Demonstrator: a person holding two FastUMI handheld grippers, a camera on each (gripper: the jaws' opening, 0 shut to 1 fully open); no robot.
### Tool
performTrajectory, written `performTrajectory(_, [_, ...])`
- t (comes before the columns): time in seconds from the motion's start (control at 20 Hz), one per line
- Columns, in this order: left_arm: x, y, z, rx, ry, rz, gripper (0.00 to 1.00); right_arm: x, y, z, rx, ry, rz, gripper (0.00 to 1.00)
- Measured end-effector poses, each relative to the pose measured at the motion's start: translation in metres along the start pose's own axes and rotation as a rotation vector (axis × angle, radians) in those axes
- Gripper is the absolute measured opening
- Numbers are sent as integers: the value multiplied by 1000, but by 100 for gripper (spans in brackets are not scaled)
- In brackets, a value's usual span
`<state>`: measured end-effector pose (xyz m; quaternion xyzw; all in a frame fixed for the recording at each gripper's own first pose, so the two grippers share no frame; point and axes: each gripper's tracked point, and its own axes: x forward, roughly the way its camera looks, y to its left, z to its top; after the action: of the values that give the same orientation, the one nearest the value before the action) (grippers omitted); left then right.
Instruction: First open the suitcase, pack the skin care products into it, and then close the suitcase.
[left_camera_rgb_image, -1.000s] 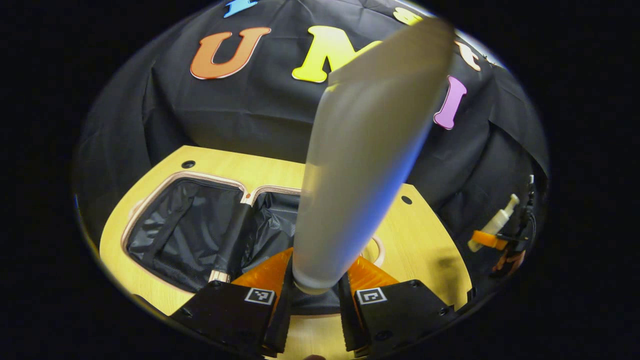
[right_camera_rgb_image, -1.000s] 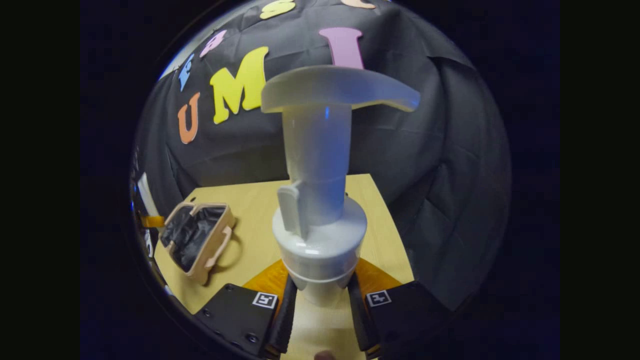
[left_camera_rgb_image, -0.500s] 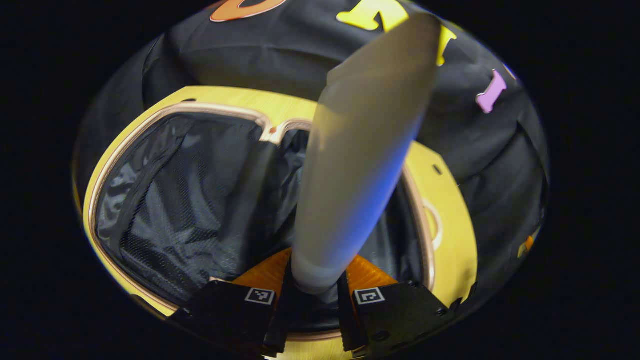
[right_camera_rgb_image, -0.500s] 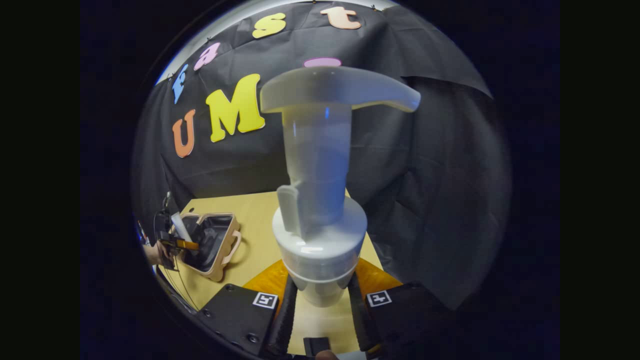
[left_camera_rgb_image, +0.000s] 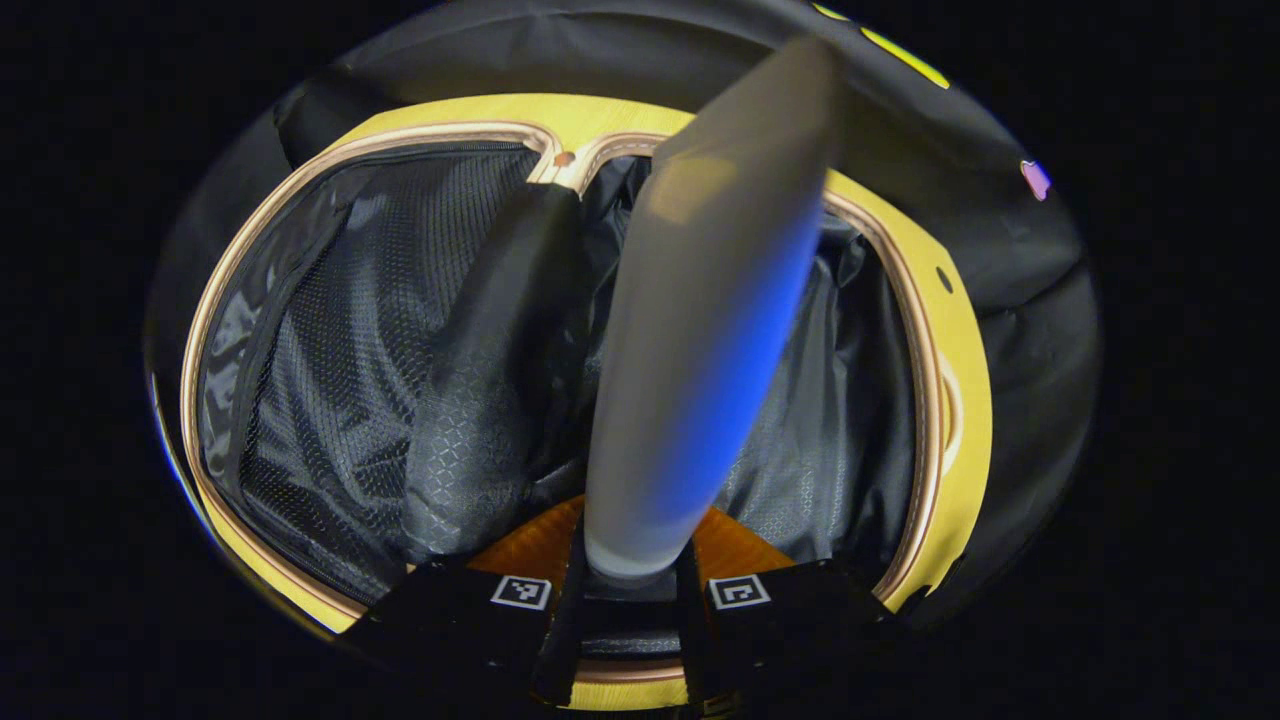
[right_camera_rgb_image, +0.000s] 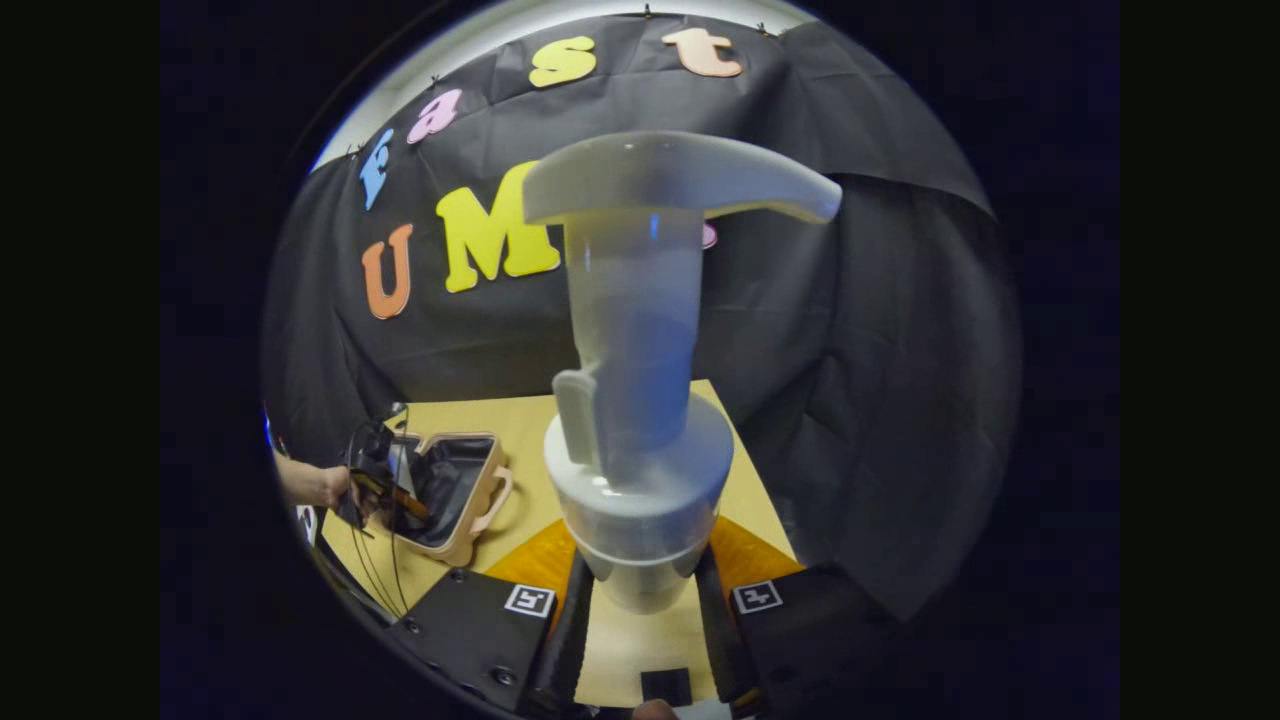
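In the left gripper view, the suitcase (left_camera_rgb_image: 330, 330) lies wide open on the yellow bench (left_camera_rgb_image: 965, 400), its dark mesh lining showing in both halves, so the opening step looks done. The left gripper (left_camera_rgb_image: 632, 600) is clamped on the lower end of a tall pale tube (left_camera_rgb_image: 700, 330), a finger pressing on each side of it. The tube points out over the open case, above the lining near the centre divider. I cannot tell whether it touches the lining. Nothing else lies in the part of the lining I can see, so I judge this is the first product going in, and it is not yet let go.

In the right gripper view, the right gripper (right_camera_rgb_image: 640, 625) grips a white pump bottle (right_camera_rgb_image: 640, 400) by its lower part, both fingers pressing on it, held upright above the bench and well apart from the suitcase. Farther off, at the left, a hand (right_camera_rgb_image: 305, 483) holds the other gripper over the open case.

What remains, as I read it: release the tube, carry the pump bottle across and set it inside, then shut the lid.
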<state>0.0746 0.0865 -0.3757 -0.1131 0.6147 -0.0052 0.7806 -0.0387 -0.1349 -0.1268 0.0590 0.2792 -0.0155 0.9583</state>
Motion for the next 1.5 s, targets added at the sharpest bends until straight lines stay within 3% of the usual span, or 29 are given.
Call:
performTrajectory(0.35, [4, 1, 2, -22, 94, 91, 47, 10, 32, -3, -38, 12, 66, 47])
performTrajectory(0.4, [3, 0, 3, -14, 87, 90, 56, 11, 37, -4, -38, 15, 74, 47])
performTrajectory(0.45, [3, -1, 0, -21, 84, 85, 51, 11, 41, -3, -42, 13, 81, 47])
performTrajectory(0.55, [-3, -6, -3, -43, 84, 56, 54, 14, 53, -2, -60, 16, 101, 47])
performTrajectory(0.6, [-10, -9, -6, -47, 75, 48, 62, 15, 63, -3, -70, 21, 121, 47])
performTrajectory(0.65, [-19, -12, -8, -40, 53, 39, 75, 17, 75, -1, -78, 27, 146, 47])
performTrajectory(0.7, [-34, -16, -8, -22, 9, 20, 80, 19, 90, 0, -84, 30, 177, 47])
performTrajectory(0.75, [-48, -19, -8, 0, -53, 2, 75, 23, 109, 2, -89, 34, 211, 47])
performTrajectory(0.8, [-64, -17, -5, 20, -131, -5, 86, 30, 128, 3, -98, 40, 246, 47])
performTrajectory(0.85, [-84, -12, -3, 39, -218, -11, 87, 37, 150, 3, -111, 48, 279, 47])
performTrajectory(1.0, [-143, -11, -27, 44, -443, -122, 95, 66, 215, -4, -154, 85, 355, 47])
performTrajectory(1.1, [-168, 13, -54, 7, -532, -98, 99, 89, 256, -16, -169, 133, 402, 47])
performTrajectory(1.3, [-202, 61, -109, -76, -615, -38, 98, 139, 324, -54, -189, 269, 469, 48])
performTrajectory(1.5, [-217, 106, -154, -171, -622, -8, 99, 193, 348, -113, -231, 422, 424, 47])
